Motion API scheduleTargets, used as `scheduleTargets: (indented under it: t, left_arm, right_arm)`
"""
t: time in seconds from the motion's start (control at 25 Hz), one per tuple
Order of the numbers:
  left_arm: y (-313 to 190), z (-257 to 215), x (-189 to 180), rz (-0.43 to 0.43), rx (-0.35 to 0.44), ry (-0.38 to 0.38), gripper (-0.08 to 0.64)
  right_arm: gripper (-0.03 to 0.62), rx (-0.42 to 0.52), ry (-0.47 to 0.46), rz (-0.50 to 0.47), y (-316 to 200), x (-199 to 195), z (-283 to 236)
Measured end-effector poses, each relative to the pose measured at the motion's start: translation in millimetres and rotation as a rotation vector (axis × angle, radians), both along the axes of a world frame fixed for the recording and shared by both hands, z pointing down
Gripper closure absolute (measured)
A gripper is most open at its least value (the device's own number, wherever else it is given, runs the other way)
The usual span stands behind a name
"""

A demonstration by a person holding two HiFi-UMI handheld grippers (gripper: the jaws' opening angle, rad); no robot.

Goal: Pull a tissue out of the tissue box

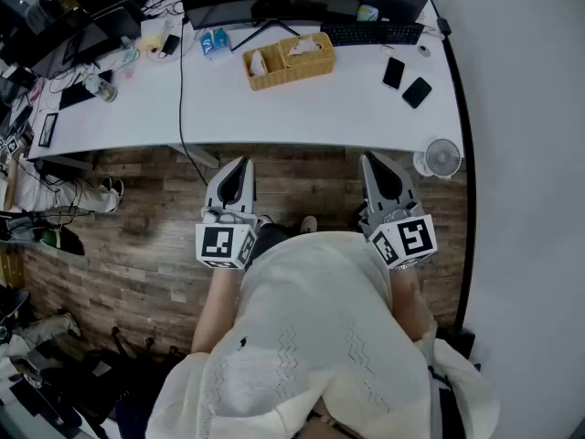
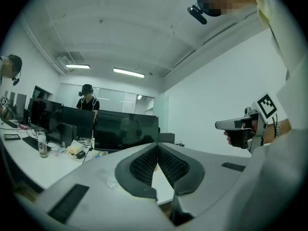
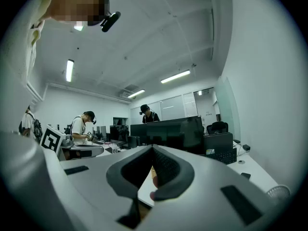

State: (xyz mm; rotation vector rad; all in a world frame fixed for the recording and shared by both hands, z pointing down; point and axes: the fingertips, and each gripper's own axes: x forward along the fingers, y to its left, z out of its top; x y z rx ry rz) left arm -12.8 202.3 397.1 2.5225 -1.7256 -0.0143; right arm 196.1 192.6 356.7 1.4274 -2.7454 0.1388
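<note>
The tissue box (image 1: 307, 49) is a wicker-covered one with white tissue showing at its top, set in a wicker tray (image 1: 267, 76) at the far middle of the white table (image 1: 320, 112). Both grippers are held close to my body over the wooden floor, short of the table's near edge. My left gripper (image 1: 240, 165) and my right gripper (image 1: 369, 160) point at the table, well apart from the box. In the left gripper view the jaws (image 2: 157, 147) meet at their tips with nothing between them. The right gripper (image 3: 153, 149) looks the same. The box is hidden in both gripper views.
A keyboard (image 1: 372, 33) and a monitor stand (image 1: 265, 21) sit behind the tray, with two phones (image 1: 393, 72) to its right. A small white fan (image 1: 442, 158) stands at the table's right corner. A black cable (image 1: 181, 108) crosses the table on the left, and other people work at desks beyond.
</note>
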Motion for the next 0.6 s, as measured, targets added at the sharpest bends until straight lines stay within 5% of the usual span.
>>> scheduleTargets:
  t: [0.6]
  left_arm:
    - [-12.7, 4.7, 5.1, 0.001, 0.002, -0.008, 0.548]
  right_arm:
    - [0.592, -0.014, 0.021, -0.033, -15.0, -8.5, 8.9]
